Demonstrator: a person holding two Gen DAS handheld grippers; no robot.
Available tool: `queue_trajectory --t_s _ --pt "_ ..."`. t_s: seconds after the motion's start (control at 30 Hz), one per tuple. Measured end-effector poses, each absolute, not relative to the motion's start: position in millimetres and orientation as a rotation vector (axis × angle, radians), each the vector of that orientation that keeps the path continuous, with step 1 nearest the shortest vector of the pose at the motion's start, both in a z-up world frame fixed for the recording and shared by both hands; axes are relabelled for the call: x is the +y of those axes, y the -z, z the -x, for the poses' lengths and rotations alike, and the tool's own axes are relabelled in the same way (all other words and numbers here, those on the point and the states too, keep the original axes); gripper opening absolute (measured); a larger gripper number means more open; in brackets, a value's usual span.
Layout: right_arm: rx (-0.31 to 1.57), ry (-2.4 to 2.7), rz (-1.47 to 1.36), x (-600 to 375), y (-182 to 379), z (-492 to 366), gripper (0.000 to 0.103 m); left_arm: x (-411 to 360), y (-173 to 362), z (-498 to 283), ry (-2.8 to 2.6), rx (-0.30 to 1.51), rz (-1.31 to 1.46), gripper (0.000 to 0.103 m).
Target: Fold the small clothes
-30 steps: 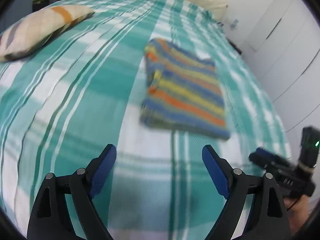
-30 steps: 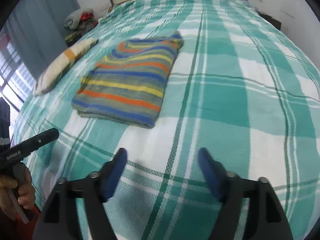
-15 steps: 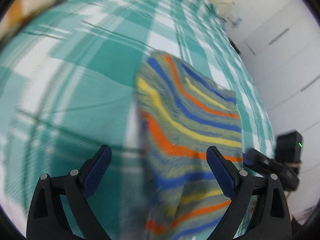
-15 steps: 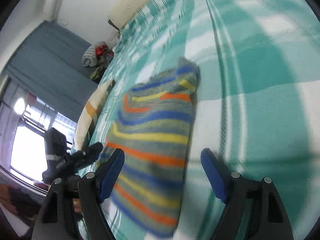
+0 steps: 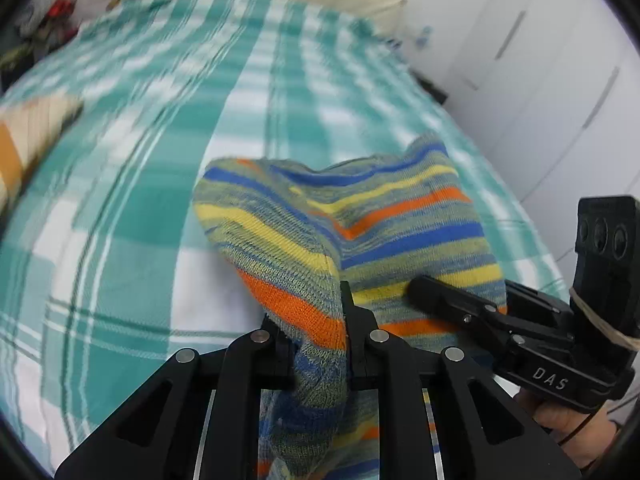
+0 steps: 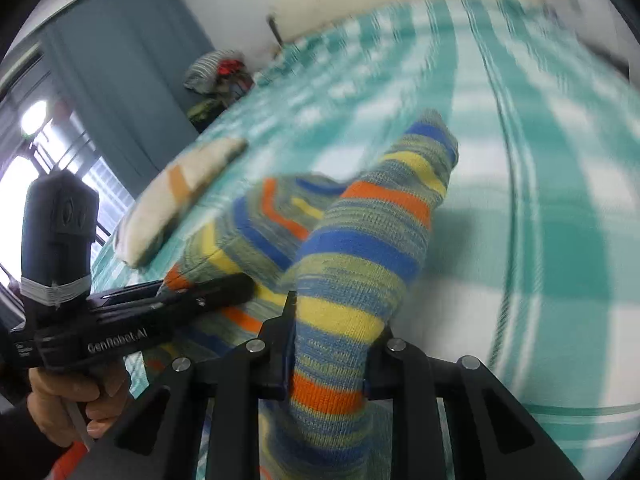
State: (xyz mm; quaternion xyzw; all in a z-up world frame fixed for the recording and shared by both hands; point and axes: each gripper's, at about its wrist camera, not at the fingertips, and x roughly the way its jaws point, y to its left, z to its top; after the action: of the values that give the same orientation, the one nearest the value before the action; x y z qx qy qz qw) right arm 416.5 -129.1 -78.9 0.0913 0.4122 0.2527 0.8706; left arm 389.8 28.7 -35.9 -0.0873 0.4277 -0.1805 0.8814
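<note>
Striped knit garment (image 5: 360,216) hangs pinched in both the left claw (image 5: 320,344) and right claw (image 6: 330,356).

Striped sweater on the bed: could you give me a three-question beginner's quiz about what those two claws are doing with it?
1. True or false: both the left claw and the right claw are shut on the sweater.
2. The sweater's gripped edge is: A) flat on the bedspread, B) lifted off it, C) under the pillow.
3. Fill in: the bedspread's checks are white and ____.

Key: 1 true; 2 B; 3 green.
</note>
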Motion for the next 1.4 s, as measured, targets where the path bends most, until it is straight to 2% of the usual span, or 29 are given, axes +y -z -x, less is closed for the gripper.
queue_trajectory --t_s 0.13,0.2,0.23,0.27,0.3,0.33,0.37,0.4,0.53,0.67,0.77,1.0,1.4 --pt "0.793 -0.531 -0.191 -152 26 -393 0.024 10 -1 -368 0.427 0.837 0.183 0.016" --pt "0.788 -0.516 -0.201 -169 10 -383 0.024 -3 3 -362 0.423 0.856 0.176 0.026" --pt "0.798 -0.505 -0.211 -178 10 -379 0.027 -10 13 -359 0.407 0.88 0.166 0.051" --pt "0.821 -0.482 -0.233 -192 15 -374 0.029 -16 27 -354 0.378 0.907 0.145 0.083" --pt "0.85 -0.456 -0.251 -204 23 -371 0.044 -18 48 -344 0.304 0.931 0.115 0.09" --pt "0.893 -0.41 -0.26 -219 37 -365 0.075 -16 61 -332 0.246 0.938 0.099 0.091" --pt "0.93 -0.334 -0.252 -234 52 -357 0.089 -12 77 -313 0.2 0.952 0.085 0.091" --pt "0.96 -0.234 -0.239 -254 69 -341 0.096 -8 87 -298 0.187 0.966 0.083 0.091" --pt "1.031 -0.015 -0.203 -305 108 -260 0.096 17 115 -216 0.08 0.98 0.074 0.096" --pt "1.015 0.07 -0.167 -307 107 -187 0.097 18 119 -167 -0.029 0.942 -0.001 0.102" --pt "1.0 0.09 -0.133 -280 98 -156 0.098 10 122 -159 -0.064 0.921 -0.066 0.102" --pt "0.962 0.069 -0.008 -235 91 -124 0.098 11 120 -150 -0.139 0.915 -0.1 0.102" --pt "0.94 0.107 0.06 -231 89 -124 0.098 8 130 -150 -0.209 0.944 -0.171 0.102"
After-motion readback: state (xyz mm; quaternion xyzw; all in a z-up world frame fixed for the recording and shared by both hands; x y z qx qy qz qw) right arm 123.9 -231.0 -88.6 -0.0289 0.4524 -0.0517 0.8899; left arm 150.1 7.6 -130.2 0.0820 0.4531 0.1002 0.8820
